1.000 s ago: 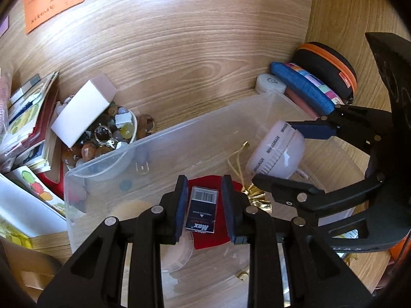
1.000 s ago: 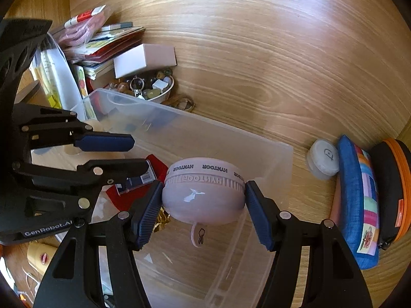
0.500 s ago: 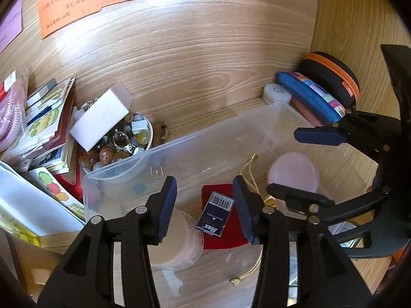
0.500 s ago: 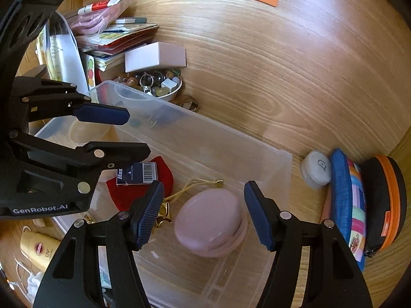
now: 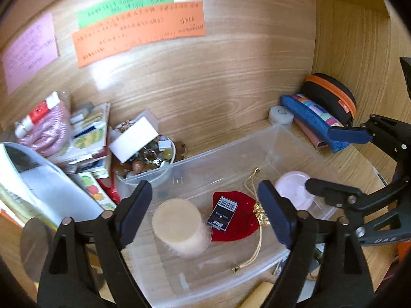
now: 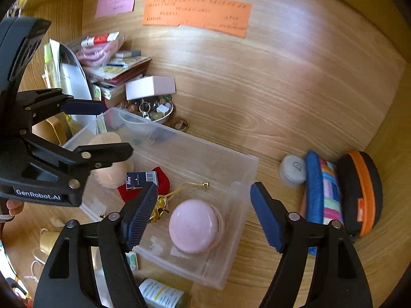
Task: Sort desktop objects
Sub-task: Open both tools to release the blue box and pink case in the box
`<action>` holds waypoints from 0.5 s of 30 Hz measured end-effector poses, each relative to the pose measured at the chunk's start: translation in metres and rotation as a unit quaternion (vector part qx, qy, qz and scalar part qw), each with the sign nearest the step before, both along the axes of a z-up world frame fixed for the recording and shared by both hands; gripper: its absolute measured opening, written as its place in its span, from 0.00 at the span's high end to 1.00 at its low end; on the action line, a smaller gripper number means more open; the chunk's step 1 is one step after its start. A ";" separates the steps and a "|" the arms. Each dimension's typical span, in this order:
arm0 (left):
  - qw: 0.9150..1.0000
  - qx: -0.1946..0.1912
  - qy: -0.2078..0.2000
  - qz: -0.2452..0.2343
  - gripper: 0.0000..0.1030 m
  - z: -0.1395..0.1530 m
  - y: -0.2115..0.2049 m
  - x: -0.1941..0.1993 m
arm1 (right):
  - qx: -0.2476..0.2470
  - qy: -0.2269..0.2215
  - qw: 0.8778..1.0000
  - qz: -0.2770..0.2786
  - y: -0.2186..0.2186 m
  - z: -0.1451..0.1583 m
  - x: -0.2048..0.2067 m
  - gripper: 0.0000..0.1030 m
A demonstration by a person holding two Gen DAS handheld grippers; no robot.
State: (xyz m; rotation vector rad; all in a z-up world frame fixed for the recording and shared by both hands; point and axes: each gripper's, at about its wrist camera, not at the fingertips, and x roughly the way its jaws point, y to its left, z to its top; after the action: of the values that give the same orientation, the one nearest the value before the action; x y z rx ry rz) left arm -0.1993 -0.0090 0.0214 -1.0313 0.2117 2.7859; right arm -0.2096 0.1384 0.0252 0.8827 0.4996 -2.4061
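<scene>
L gripper (image 5: 204,205) near, jaws wide apart, empty, above clear bin (image 5: 231,151). R gripper (image 6: 203,214) same: spread, holding nothing.

Step, by my read: between picks, both drops done. Next needs fresh target outside bin, e.g. white round case (image 6: 292,170) far right, approached w/ jaws spread.

In bin: pink round case (image 6: 196,225) right end, domed, smooth; staple box (image 5: 223,213) atop red pouch (image 5: 236,227) mid; tan lidded tub (image 5: 178,227) left.
</scene>
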 end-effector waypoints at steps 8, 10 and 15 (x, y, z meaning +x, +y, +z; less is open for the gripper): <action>1.000 -0.011 0.022 0.005 0.08 0.020 0.009 0.039 | -0.027 0.016 0.999 -0.008 0.026 0.020 0.034 0.30; 1.000 -0.014 0.026 0.008 0.06 0.021 0.010 0.049 | -0.030 0.022 0.999 -0.009 0.031 0.024 0.044 0.30; 0.999 -0.012 0.027 0.014 0.04 0.022 0.011 0.072 | -0.035 0.031 0.999 -0.010 0.043 0.029 0.069 0.28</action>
State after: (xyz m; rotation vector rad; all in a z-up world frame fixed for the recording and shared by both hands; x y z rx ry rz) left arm -0.1274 0.0018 0.0435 -0.9726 0.2412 2.8448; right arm -0.1409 0.1816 0.0539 0.7877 0.4304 -2.4597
